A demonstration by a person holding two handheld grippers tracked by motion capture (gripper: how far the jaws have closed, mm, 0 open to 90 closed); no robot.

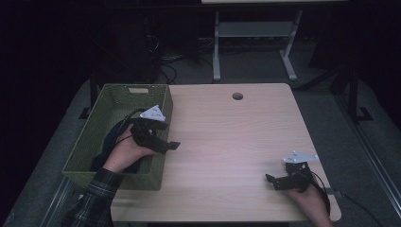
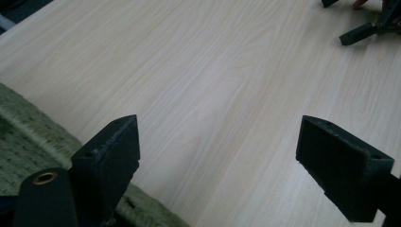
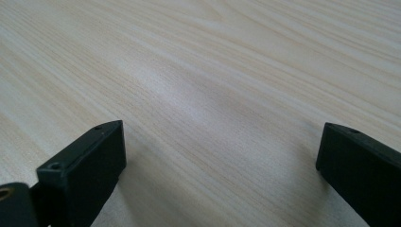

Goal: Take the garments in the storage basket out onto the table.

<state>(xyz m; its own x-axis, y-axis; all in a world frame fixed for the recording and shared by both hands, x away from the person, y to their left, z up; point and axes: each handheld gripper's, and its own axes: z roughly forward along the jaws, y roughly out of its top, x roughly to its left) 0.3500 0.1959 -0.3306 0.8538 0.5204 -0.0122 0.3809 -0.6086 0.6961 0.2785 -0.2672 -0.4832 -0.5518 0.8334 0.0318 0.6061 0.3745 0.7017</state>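
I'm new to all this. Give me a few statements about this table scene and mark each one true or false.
1. The left tool sits at the near right rim of the green basket. True.
2. The right tool is clamped on a cup. False: its jaws stand wide apart over bare wood with nothing between them.
3. The left tool's jaws are open. True.
4. The basket stands at the table's right edge. False: it stands at the left edge of the table.
5. Something dark lies inside the basket. True, though what it is cannot be told.
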